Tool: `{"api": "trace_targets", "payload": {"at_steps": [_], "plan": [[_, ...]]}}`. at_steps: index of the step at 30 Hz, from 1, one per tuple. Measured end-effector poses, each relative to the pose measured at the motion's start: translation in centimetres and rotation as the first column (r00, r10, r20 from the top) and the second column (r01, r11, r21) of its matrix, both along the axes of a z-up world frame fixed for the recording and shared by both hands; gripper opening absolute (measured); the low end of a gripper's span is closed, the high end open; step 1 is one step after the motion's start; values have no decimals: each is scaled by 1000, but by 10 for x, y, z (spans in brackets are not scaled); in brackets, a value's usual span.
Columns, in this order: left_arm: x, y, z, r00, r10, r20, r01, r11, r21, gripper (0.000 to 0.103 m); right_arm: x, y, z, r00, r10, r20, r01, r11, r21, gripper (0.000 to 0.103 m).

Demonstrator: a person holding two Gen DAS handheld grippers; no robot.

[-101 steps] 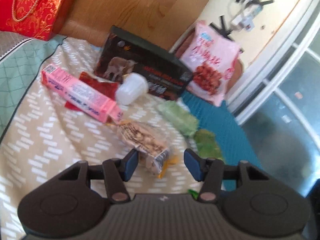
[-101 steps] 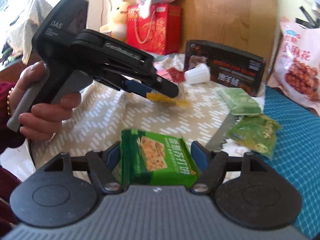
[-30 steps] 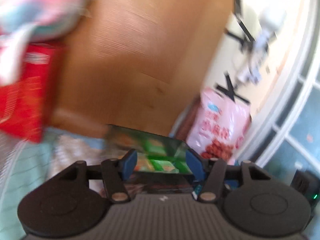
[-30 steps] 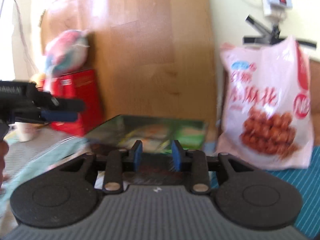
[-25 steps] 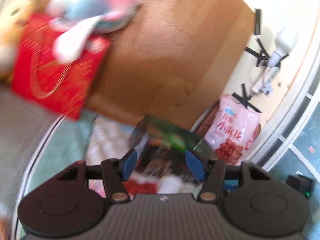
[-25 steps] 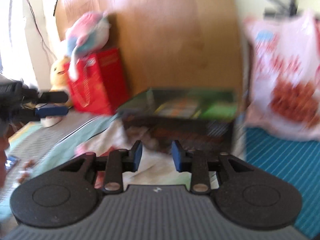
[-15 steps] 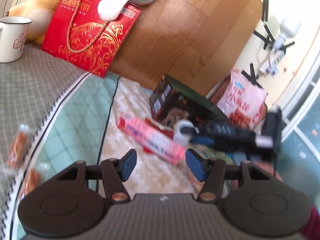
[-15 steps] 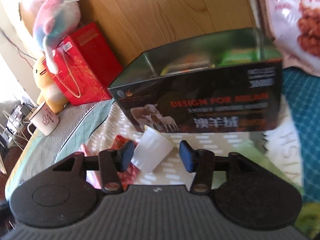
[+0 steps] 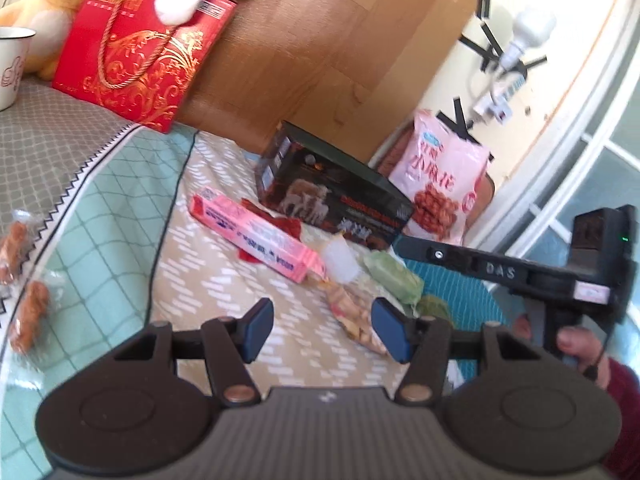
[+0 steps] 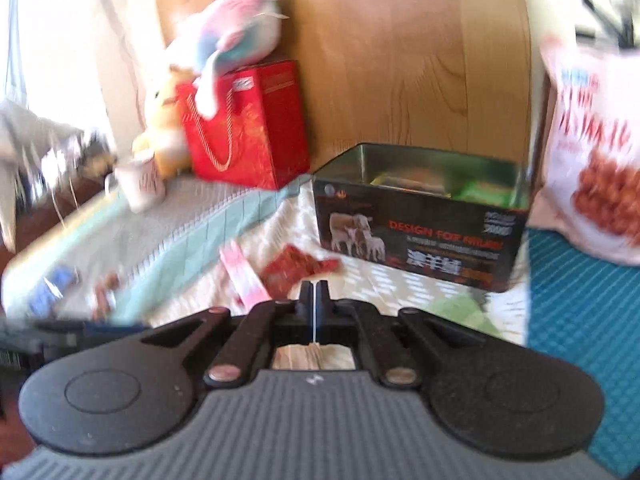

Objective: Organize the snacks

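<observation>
right gripper (image 10: 316, 292) jaws just closing, nothing between them | left gripper (image 9: 322, 330) gaping, empty, hovering before tin (image 9: 332, 200) | tin's contents blurring, hard to make out

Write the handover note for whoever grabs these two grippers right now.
Left gripper: open, empty, over the bedspread.
Right gripper: shut, its jaws have just closed with nothing between them.
Black tin stands open by the headboard with green packets already inside.
Still loose: pink box, red packet, white cup, green packet, nut packet.
</observation>
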State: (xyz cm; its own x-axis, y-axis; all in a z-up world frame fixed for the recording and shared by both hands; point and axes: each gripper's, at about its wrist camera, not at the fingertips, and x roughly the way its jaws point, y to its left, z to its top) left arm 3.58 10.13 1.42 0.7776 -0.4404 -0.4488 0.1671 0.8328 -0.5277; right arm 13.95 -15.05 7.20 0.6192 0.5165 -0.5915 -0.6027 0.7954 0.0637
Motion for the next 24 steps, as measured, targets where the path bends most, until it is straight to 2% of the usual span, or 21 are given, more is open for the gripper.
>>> {"api": "trace_targets", "payload": {"at_steps": [2,4,6,7,9,11,12,13,14,15,17,19,21,24], "plan": [[1,-4,-3,1000,-3,-21,3,1000,8,55,-8,2,-3,999,21,27,-20,999,-36,8],[0,-4,-4,999,1,-33,-1,1000,2,55,-6,6,-3,998,60,8,-60,998,-24,13],[-4,-1,-1,999,19,-28,-19,1000,-4,55,0,25,-8,992,125,-3,-125,992,-24,29],[-6,2,1,999,30,-25,-30,1000,-4,55,1,36,-12,988,153,8,-152,987,-49,44],[-10,7,4,998,53,-20,-53,999,0,55,6,60,-23,982,187,34,-181,974,-138,50],[-14,13,6,997,74,-19,-74,997,3,55,15,84,-38,973,225,51,-207,948,-243,49],[-17,15,7,996,83,-21,-83,997,4,55,20,94,-46,968,247,50,-222,929,-297,45],[-19,18,7,995,92,-23,-92,996,4,55,22,99,-52,964,261,39,-233,911,-339,30],[-21,21,7,995,100,-23,-100,995,2,55,24,103,-56,962,271,33,-241,899,-367,28],[-23,23,7,994,107,-21,-107,994,-1,55,23,105,-55,957,282,62,-239,895,-377,26],[-26,28,8,993,120,-13,-120,993,-7,56,12,102,-38,944,298,145,-234,909,-346,24],[-28,31,8,992,126,-12,-126,992,-18,56,-3,87,-13,932,304,196,-245,930,-275,24],[-28,32,8,993,120,-10,-120,992,-31,56,-21,68,5,922,326,208,-279,933,-226,24],[-29,31,7,994,108,-7,-108,994,-34,56,-51,32,16,916,367,164,-334,922,-197,24]]}}
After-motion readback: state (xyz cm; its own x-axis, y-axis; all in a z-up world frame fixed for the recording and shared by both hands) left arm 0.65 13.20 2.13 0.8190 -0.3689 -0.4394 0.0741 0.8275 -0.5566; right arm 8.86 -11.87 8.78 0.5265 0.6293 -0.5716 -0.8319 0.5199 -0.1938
